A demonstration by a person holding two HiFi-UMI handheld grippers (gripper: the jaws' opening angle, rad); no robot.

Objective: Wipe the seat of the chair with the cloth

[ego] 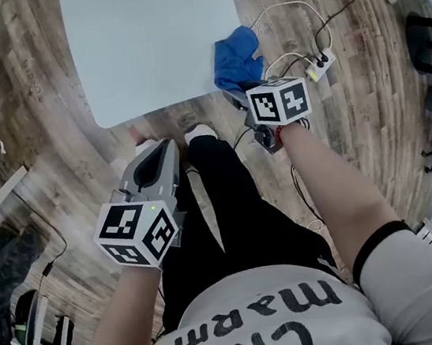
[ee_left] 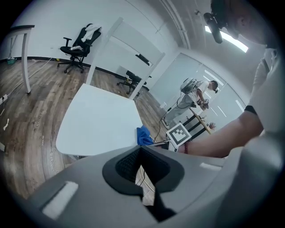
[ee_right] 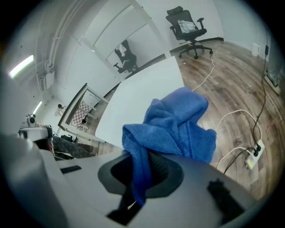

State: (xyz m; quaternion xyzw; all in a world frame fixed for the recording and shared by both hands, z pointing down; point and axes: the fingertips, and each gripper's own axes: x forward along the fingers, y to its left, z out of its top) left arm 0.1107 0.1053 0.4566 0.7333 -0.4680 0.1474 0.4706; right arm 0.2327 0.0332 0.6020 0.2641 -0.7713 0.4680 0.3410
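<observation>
The head view looks steeply down; both gripper views face forward, low and near, sharing the chair seat (ego: 154,45).

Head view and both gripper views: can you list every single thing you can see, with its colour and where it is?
chair seat: one, white, in front of the person's feet.
cloth: one, blue, by the seat's corner.
power strip: one, white, on the floor right of the cloth, with white cables.
floor: brown wood, all around.
office chairs: two, black, far across the room.
left gripper: one, grey, jaws together, holding nothing.
right gripper: one, grey, shut on the cloth.
legs: two, black trousers, between the grippers.
</observation>
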